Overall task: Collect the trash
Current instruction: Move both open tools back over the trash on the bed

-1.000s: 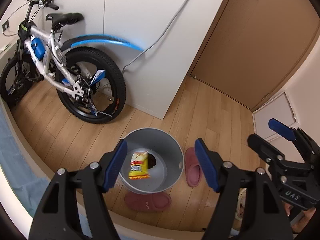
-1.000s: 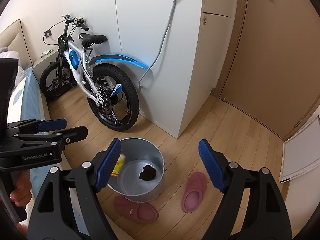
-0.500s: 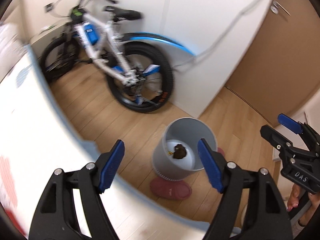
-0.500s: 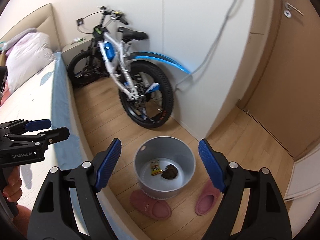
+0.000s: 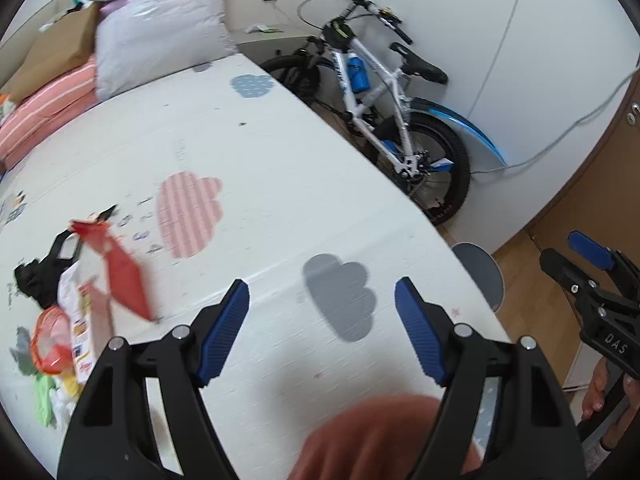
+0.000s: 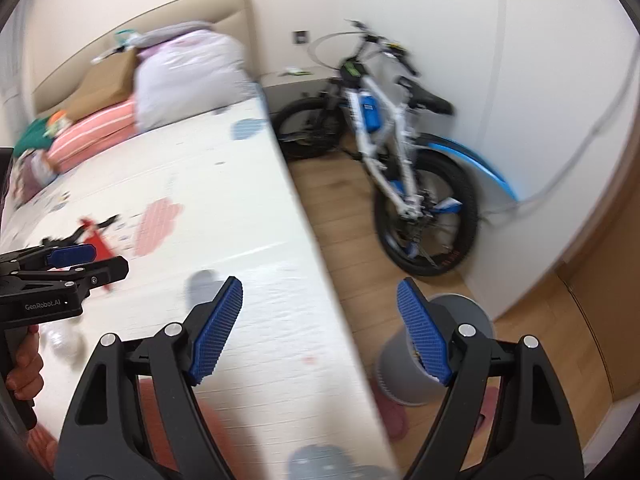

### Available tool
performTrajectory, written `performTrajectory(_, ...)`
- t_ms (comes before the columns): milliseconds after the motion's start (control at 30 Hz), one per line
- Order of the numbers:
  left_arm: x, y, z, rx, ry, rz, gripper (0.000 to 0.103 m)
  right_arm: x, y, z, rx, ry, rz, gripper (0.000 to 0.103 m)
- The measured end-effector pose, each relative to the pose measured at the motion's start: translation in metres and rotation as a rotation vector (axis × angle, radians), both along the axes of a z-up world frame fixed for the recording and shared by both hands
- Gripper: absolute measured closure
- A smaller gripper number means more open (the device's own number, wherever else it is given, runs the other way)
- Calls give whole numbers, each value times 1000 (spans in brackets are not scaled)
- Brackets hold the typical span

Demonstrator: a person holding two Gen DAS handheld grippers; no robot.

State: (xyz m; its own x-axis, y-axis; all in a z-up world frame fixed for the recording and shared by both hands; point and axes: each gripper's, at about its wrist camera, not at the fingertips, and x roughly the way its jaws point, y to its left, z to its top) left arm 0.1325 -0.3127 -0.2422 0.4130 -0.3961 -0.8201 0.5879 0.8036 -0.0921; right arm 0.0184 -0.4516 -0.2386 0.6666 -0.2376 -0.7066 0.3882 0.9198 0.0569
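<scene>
Over the white cloud-printed bed mat [image 5: 280, 168], the left gripper [image 5: 322, 328] and right gripper [image 6: 320, 330] hang with jaws spread, empty. Crumpled red and yellow wrappers [image 5: 100, 280] lie on the mat's left part; the grey round bin [image 6: 432, 360] stands beside the mat's right edge.

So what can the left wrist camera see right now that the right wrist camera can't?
Only the left view shows the clear-enough trash pile: red wrapper, snack packets, black scrap, plus the right gripper. Only the right view shows the grey bin's wall, the pink slipper beside it and the left gripper. Both show the bed, the bicycle and the white bag.
</scene>
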Motion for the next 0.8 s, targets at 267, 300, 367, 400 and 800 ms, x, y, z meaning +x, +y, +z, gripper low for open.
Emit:
performTrajectory(267,-17,158,24,32,-63,274,28,39,141,23,6,-29,291,26)
performTrajectory(300,-24,176,26,38,-71,307,28,43,159,25,9,-31,326,26)
performTrajectory(367,-37,213,29,45,-85,379,28,48,189,27,9,-31,390,26)
performTrajectory(400,-42,230,31,48,-90,411,28,50,204,27,11,-29,421,26)
performTrajectory(800,-93,346,36,51,-128,602,28,47,326,37,-21,2,649,26)
